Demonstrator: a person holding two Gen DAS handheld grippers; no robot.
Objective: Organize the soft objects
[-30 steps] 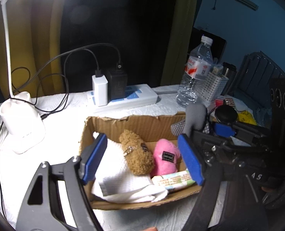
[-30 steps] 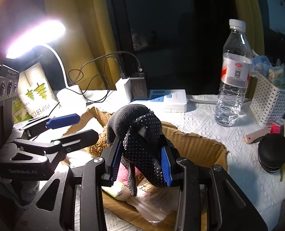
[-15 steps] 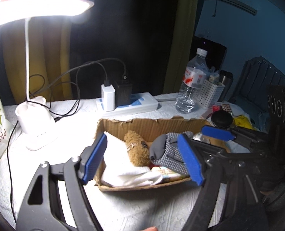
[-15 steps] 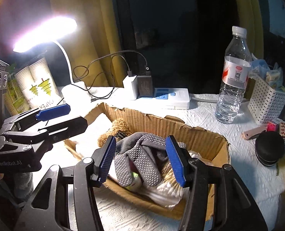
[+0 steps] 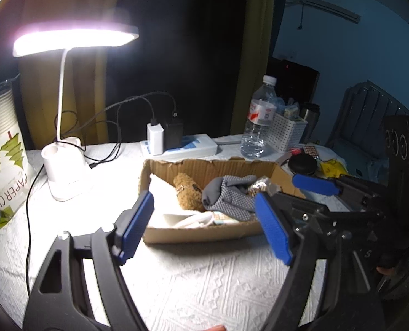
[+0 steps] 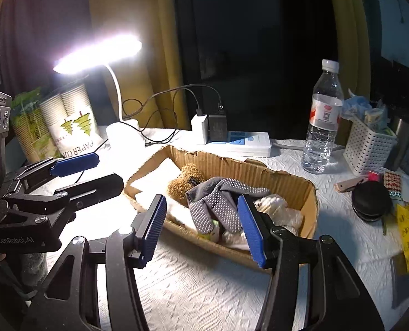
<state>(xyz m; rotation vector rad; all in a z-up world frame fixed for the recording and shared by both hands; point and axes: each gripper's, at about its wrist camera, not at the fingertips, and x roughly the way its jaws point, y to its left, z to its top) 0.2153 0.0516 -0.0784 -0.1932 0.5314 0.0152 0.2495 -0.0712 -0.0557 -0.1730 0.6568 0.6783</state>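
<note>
A shallow cardboard box (image 5: 204,233) (image 6: 292,182) sits on the white table. Inside lie a grey dotted glove (image 5: 229,195) (image 6: 218,204), a brown plush bear (image 5: 186,190) (image 6: 185,182), and folded white cloth (image 5: 163,190) (image 6: 154,176). The glove drapes over other soft items. My left gripper (image 5: 204,229) is open and empty, held in front of the box's near wall. My right gripper (image 6: 201,229) is open and empty, just short of the box, with the glove seen between its fingers. Each gripper shows in the other's view (image 5: 314,184) (image 6: 74,162).
A lit white desk lamp (image 5: 63,171) (image 6: 121,135) stands left of the box. A power strip with chargers (image 5: 176,143) (image 6: 232,140), a water bottle (image 5: 258,118) (image 6: 323,121) and a white basket (image 6: 369,149) stand behind. A paper cup pack (image 5: 3,151) is far left. A black round case (image 6: 371,201) lies right.
My right gripper opened and let the grey glove drop into the box, then drew back. Both grippers have pulled away from the box, towards me.
</note>
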